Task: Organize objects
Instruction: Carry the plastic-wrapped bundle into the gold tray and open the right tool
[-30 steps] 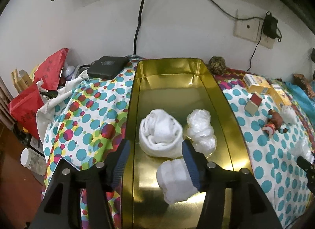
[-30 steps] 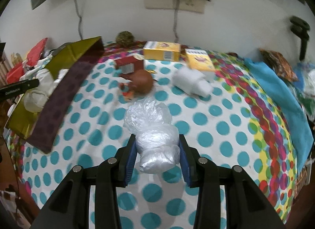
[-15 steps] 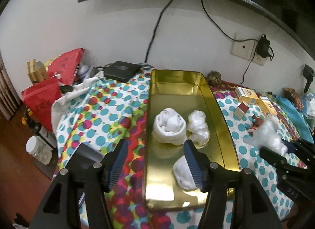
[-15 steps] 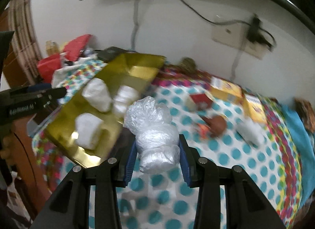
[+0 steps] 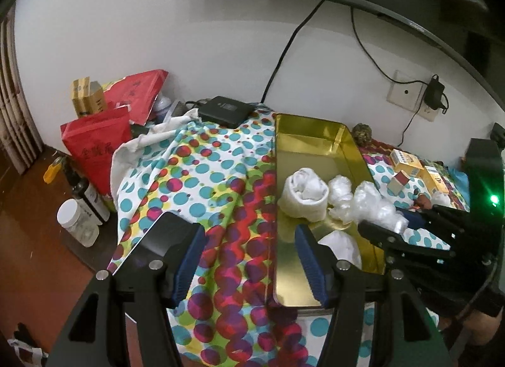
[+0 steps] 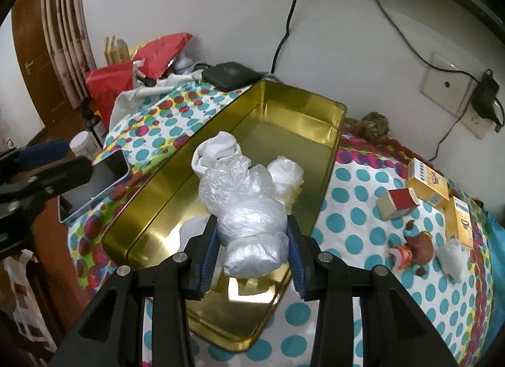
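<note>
Gold tin tray [image 6: 322, 121]: long, rectangular and shiny, lying on the polka-dot tablecloth [image 6: 350, 203], its far end toward the white wall.
Right gripper [image 6: 252, 259]: blue-padded tongs pressed narrow against both sides of a crumpled plastic bag bundle [image 6: 249, 218], which hangs above the near half of the tray; in the left wrist view the same gripper [image 5: 399, 223] reaches in from the right over the tray's right rim.
Left gripper [image 5: 249, 259]: tongs spread wide with nothing between them, hovering over the tablecloth at the tray's left rim; one finger lies over the cloth, the other over the tray's near end.
Tray contents: a rolled white towel [image 5: 304, 198] near the middle, a smaller plastic bag ball [image 5: 341, 196] just beside it on the right, and a white cloth bundle [image 5: 339, 245] closer to the near end, partly hidden by the left gripper's finger.
Right of the tray: yellow cartons [image 6: 429, 182], a small red-and-white box [image 6: 397, 203], a brown figurine [image 6: 416, 247] and a white wad [image 6: 451, 255] lie on the teal-dotted cloth, well apart from the tray.
Left of the tray: a phone [image 6: 94, 184] rests at the table edge; a black set-top box [image 5: 225, 111] sits near the wall.
Far left: red bags [image 5: 101, 143] and a dark bottle [image 5: 88, 196] beside a white jar [image 5: 77, 221].
</note>
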A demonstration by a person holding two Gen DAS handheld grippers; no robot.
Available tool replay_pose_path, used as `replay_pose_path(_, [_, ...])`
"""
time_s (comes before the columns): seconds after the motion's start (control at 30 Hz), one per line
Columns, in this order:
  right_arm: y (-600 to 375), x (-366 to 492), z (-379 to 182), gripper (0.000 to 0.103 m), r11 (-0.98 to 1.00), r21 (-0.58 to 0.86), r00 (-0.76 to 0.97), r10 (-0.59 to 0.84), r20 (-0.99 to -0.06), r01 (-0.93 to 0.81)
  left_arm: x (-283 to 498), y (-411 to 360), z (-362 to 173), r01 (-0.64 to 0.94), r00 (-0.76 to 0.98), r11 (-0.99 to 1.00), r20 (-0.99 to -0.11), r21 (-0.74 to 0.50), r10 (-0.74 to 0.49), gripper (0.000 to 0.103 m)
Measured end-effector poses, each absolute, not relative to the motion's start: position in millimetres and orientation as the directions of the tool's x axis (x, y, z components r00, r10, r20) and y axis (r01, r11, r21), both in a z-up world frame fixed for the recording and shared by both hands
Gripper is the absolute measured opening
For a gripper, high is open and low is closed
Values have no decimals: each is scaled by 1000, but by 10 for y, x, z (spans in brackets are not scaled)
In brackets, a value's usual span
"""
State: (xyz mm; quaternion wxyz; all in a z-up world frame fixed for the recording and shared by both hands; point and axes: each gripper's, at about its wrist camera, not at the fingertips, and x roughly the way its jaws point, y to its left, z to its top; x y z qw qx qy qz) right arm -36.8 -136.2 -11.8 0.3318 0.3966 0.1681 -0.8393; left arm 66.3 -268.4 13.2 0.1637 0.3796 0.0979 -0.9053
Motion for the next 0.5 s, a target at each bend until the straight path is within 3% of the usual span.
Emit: replay_pose_path(0.5, [-1582, -524, -332, 40, -732, -28, -436, -374, -818, 680, 656, -2763, -23, 373, -639, -924, -746, -86, -188, 61])
